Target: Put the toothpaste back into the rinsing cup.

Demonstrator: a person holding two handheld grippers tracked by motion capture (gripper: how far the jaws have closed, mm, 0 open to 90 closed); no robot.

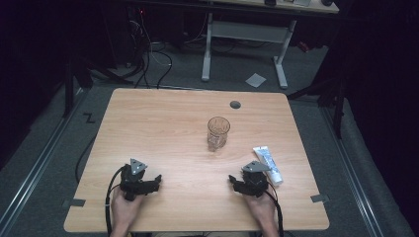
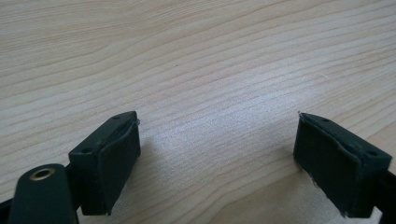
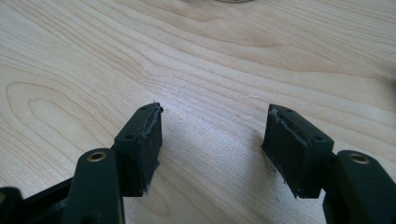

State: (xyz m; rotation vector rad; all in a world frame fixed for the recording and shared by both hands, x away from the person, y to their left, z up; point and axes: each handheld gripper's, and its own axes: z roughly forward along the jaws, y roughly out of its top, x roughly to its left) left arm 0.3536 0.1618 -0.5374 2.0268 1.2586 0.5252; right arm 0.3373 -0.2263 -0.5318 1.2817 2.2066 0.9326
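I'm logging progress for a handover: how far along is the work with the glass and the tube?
Nothing looks done: the clear glass cup stands upright mid-table, and the white squeeze tube lies flat beside the right gripper. Nothing is in hand; that gripper and the left gripper rest open and empty. Reaching and grasping remain.

A light wooden surface (image 1: 163, 123) stands on grey carpet floor (image 1: 44, 148). Beyond its far edge stands a white-legged desk (image 1: 247, 34), cables (image 1: 148, 54) to that desk's left, a paper scrap (image 1: 255, 79) by its right leg. The surroundings are dark.
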